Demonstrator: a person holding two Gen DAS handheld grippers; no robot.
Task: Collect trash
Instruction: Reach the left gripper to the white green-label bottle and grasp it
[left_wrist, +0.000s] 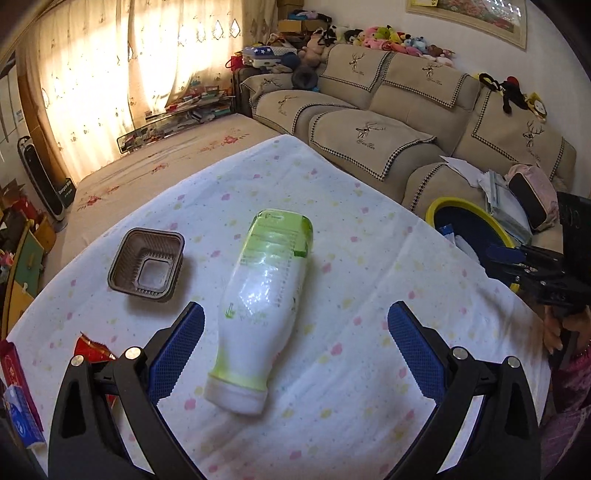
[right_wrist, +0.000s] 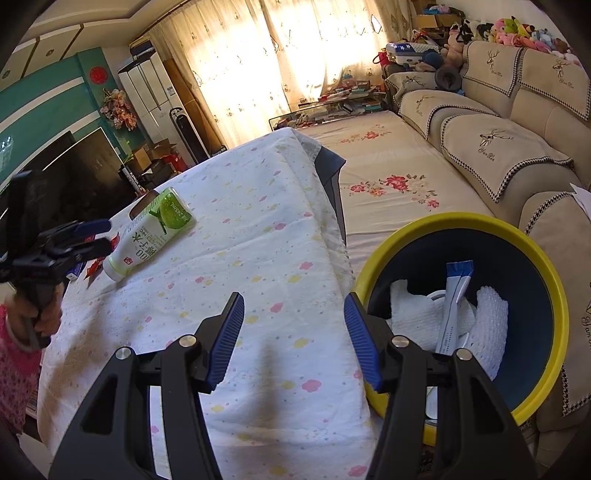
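Table under a pastel-dotted cloth (left_wrist: 369, 258). From the left: red wrapper (left_wrist: 92, 349) at the cloth's edge, partly hidden; brown plastic tray (left_wrist: 147, 266), upright; white-and-green bottle (left_wrist: 264, 310) on its side, cap toward the left gripper (left_wrist: 295, 317) — jaws wide apart, nothing between the pads. Right gripper (right_wrist: 294, 308) also open and empty. Yellow-rimmed bin (right_wrist: 546, 288) beside the table holds white tissue and a blue-white sachet (right_wrist: 454, 306), possibly more.

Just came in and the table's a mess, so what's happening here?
A person is clearing trash with two tongs. The left tongs hover open around the bottle lying on the table, not gripping. The right tongs hang open and empty beside the yellow-rimmed bin, which already holds scraps.
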